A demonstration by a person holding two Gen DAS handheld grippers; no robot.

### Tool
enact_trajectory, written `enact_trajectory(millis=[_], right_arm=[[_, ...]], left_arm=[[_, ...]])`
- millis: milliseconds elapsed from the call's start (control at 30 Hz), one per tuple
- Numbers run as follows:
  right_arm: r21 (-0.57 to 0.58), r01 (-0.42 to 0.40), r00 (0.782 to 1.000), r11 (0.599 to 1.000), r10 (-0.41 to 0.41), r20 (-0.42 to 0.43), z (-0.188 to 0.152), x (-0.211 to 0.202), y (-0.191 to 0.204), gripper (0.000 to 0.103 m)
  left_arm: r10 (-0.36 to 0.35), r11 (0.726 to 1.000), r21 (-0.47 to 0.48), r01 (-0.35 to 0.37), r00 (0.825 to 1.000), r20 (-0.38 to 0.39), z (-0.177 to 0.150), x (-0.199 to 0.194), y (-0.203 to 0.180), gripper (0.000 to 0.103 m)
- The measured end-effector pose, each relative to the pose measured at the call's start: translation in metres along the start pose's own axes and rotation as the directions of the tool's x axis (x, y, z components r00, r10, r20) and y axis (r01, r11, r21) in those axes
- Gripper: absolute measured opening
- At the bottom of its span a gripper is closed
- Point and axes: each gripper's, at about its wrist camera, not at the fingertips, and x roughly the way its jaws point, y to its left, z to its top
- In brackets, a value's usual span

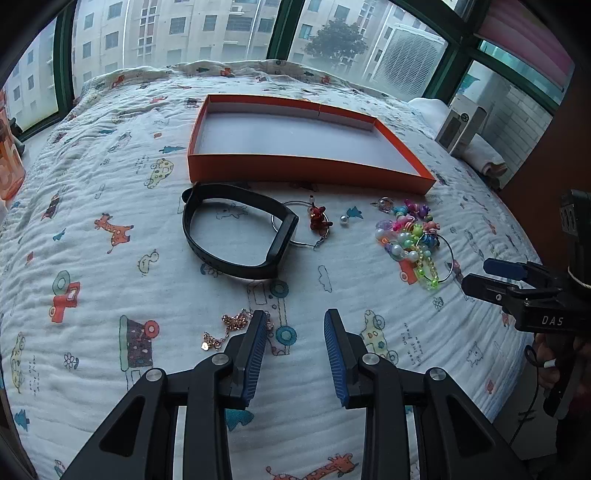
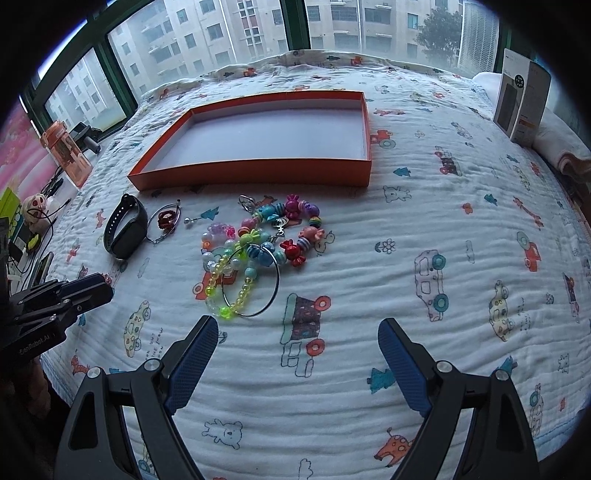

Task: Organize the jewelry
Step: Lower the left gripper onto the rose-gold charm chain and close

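L gripper [image 1: 295, 325] jaws part-closed, nothing between; rose-gold chain [image 1: 231, 326] just beside its L finger. R gripper [image 2: 297, 338] spread wide, empty. Beyond: glossy bead pile [image 2: 258, 243], black rubbery band [image 1: 236, 232]. Farthest: shallow rectangular orange cardboard tray [image 1: 280, 168].

we see a white quilted bedspread [image 2: 424, 192] printed with cars, giraffes and bears covering the whole bed. beyond its far edge stand green-framed windows [image 1: 275, 33] with pale apartment blocks [image 2: 258, 29] and a dark tree [image 1: 336, 40] outside. past the bed's left edge an orange bottle [image 2: 66, 155] stands beside cables and a small plush toy [image 2: 35, 206]. at the far right corner a grey and white carton [image 2: 522, 96] stands upright against a folded towel [image 2: 565, 144].
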Motion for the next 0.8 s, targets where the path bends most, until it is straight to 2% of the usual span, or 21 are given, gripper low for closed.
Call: enact_trajectory(millis=[200, 400, 667, 800], right_arm=[[0.001, -0.007, 1.000, 1.000, 0.007, -0.003, 0.001, 0.003, -0.001, 0.096], [0.006, -0.008, 1.000, 1.000, 0.008, -0.003, 0.001, 0.004, -0.003, 0.096], [0.009, -0.007, 1.000, 1.000, 0.007, -0.005, 0.002, 0.006, -0.003, 0.096], [0.008, -0.008, 1.000, 1.000, 0.008, -0.004, 0.002, 0.006, -0.003, 0.096]], left_arm=[[0.059, 0.998, 0.038, -0.060, 0.998, 0.005, 0.001, -0.001, -0.001, 0.035], [0.073, 0.996, 0.048, -0.073, 0.997, 0.003, -0.001, 0.004, 0.004, 0.025], [0.124, 0.985, 0.114, -0.126, 0.992, 0.028, -0.006, 0.006, -0.006, 0.012], [0.159, 0.975, 0.149, -0.163, 0.986, 0.044, -0.009, 0.007, -0.012, 0.011]])
